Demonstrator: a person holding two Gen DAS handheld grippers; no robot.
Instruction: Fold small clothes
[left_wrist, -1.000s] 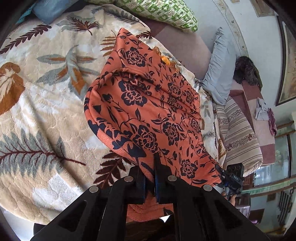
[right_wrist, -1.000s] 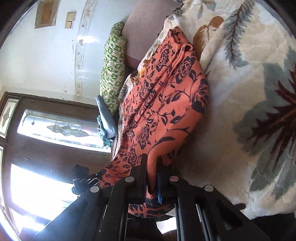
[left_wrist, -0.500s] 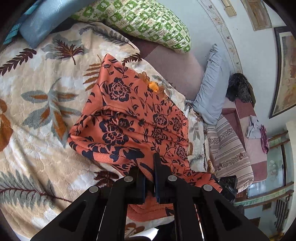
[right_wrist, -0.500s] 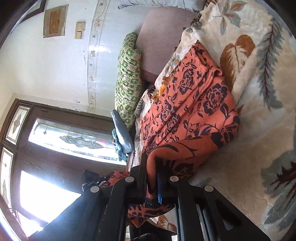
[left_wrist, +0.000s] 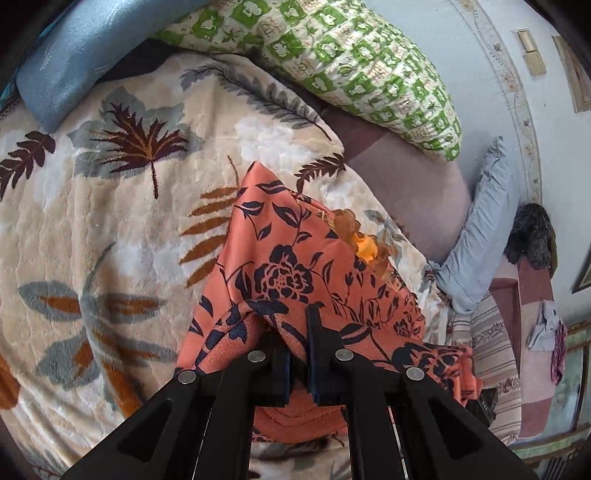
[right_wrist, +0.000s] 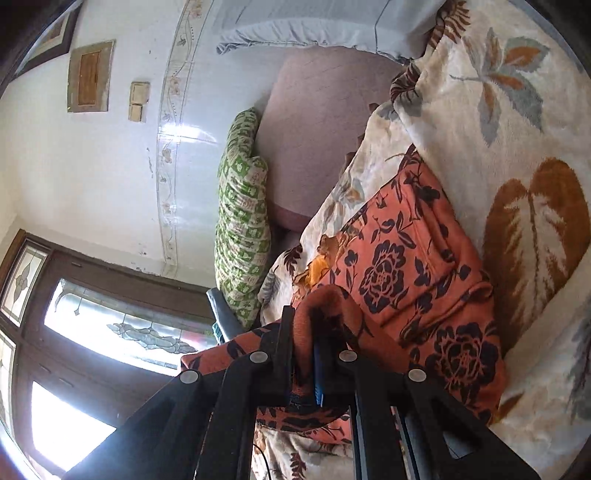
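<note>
An orange garment with dark blue flowers (left_wrist: 295, 273) lies on a cream blanket with leaf prints (left_wrist: 110, 221). My left gripper (left_wrist: 299, 332) is shut on one corner of its near edge, the cloth bunched between the fingers. In the right wrist view the same garment (right_wrist: 406, 280) is doubled over on the blanket (right_wrist: 498, 110), and my right gripper (right_wrist: 314, 332) is shut on the other corner, a fold of cloth pinched between its pads. A small yellow-orange patch (left_wrist: 365, 247) shows at the garment's far edge.
A green-and-white patterned pillow (left_wrist: 351, 62) and a blue cushion (left_wrist: 74, 51) lie at the head of the bed. A grey pillow (left_wrist: 484, 229) leans at the right by a striped cloth (left_wrist: 487, 350). A window with patterned glass (right_wrist: 110, 332) is at the left.
Both grippers carried the held near edge away from me over the garment. The cloth now lies doubled and looks much shorter. More of the pillows and wall has come into view.
</note>
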